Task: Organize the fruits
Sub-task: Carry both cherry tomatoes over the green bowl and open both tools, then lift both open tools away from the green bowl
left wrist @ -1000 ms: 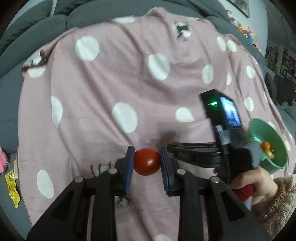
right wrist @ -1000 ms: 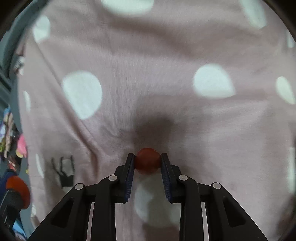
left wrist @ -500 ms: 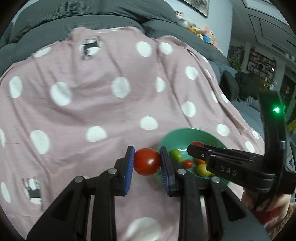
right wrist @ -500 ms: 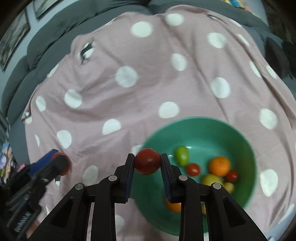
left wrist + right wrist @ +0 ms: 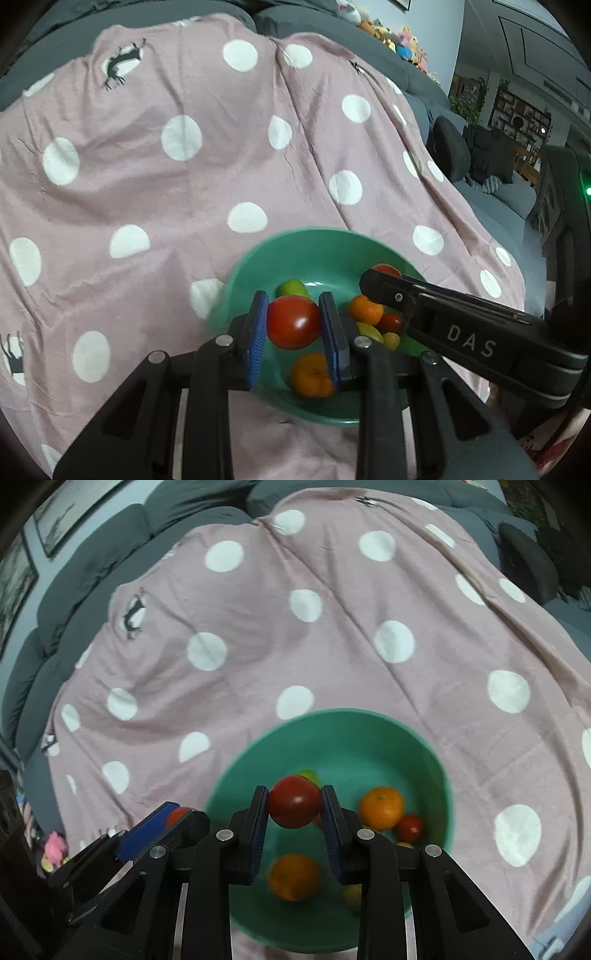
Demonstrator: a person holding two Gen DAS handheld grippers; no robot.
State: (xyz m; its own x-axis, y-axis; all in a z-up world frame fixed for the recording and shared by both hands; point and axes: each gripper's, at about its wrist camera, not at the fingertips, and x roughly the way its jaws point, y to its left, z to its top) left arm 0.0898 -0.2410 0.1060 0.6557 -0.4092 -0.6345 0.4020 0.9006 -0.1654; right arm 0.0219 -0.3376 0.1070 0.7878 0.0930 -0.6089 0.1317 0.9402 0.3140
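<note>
A green bowl (image 5: 266, 258) (image 5: 369, 734) rests on a pink polka-dot blanket (image 5: 184, 184) and holds several small fruits: oranges (image 5: 382, 806), a green one (image 5: 293, 287), small red and yellow ones. My left gripper (image 5: 294, 322) is shut on a red tomato (image 5: 293, 322) above the bowl's left part. My right gripper (image 5: 294, 805) is shut on another red tomato (image 5: 294, 805) over the bowl's middle. In the left wrist view the right gripper (image 5: 380, 275) reaches in from the right. The left gripper's blue pad (image 5: 147, 829) shows at the lower left of the right wrist view.
The blanket covers a grey sofa (image 5: 110, 546). Framed pictures (image 5: 66, 513) hang on the wall at the left. Soft toys (image 5: 388, 33) line the sofa back, and shelves (image 5: 517, 110) and a dark chair (image 5: 450, 147) stand at the right.
Both grippers swung over the blanket toward the green bowl, each keeping its tomato. The bowl, at the edge a second ago, now lies right under both sets of jaws.
</note>
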